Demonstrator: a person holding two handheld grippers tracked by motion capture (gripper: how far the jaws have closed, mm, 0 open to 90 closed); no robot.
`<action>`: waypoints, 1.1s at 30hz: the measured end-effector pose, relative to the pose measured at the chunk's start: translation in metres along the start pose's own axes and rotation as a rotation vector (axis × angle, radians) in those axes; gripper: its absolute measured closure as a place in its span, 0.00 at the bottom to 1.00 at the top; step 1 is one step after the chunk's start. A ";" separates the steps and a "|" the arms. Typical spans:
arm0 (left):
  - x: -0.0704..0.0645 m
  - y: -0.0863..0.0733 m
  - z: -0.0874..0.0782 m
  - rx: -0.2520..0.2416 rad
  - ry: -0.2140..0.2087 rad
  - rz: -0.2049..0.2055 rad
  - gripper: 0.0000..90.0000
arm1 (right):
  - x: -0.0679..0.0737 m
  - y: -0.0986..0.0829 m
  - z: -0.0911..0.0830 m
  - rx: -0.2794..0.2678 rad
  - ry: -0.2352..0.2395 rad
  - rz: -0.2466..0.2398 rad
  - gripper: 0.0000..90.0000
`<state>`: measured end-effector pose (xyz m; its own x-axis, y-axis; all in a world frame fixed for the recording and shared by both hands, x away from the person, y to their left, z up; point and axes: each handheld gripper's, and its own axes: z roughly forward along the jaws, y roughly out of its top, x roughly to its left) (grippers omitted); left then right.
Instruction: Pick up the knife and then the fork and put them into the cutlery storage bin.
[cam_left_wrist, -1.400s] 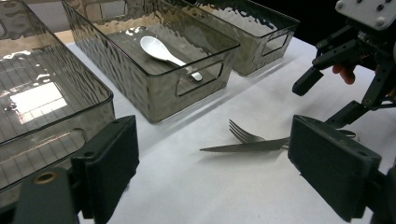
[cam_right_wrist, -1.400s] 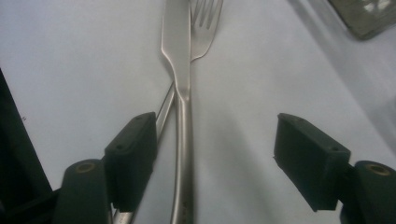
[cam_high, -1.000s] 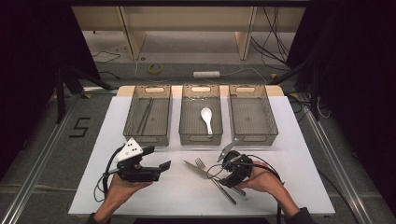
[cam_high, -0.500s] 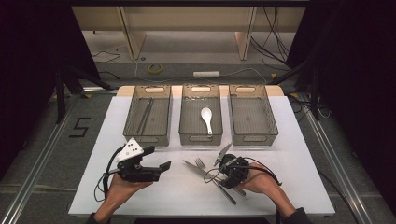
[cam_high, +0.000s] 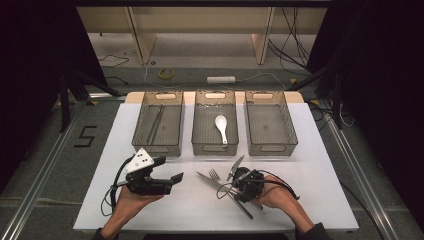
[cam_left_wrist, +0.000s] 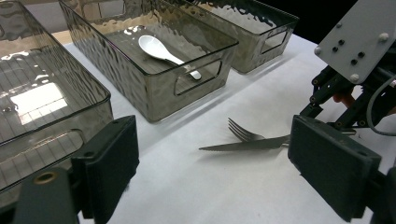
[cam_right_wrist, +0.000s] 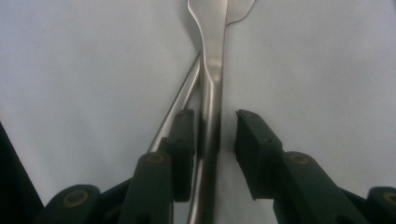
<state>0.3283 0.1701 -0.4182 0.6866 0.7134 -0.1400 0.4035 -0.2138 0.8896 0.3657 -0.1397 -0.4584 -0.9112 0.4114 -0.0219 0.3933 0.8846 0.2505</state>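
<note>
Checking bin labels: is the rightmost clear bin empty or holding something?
Empty. The rightmost clear grey plastic bin shows only its bare ribbed floor from above; the white ceramic spoon lies in the middle bin.

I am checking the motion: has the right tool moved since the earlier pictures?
Yes. The right tool shifted left, toward the silver metal fork, judged against the right grey plastic bin.

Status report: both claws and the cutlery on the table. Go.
Left claw open, held above the table, holding nothing. Right claw down over the fork, jaws either side of its handle, not closed. Knife lies crossed against the fork, crowding the grab.
</note>
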 end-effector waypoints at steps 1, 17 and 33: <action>0.000 0.000 0.000 0.000 0.000 0.000 0.18 | -0.001 0.000 0.000 0.005 -0.001 -0.003 0.77; -0.001 0.000 0.001 0.002 0.000 0.005 0.18 | -0.004 0.005 0.001 0.031 0.014 0.002 0.88; -0.001 0.000 0.001 0.005 -0.002 0.009 0.18 | -0.001 0.006 0.000 0.038 0.007 -0.057 0.90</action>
<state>0.3283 0.1692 -0.4186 0.6910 0.7105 -0.1330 0.4006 -0.2232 0.8887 0.3689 -0.1345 -0.4564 -0.9331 0.3586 -0.0284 0.3450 0.9144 0.2116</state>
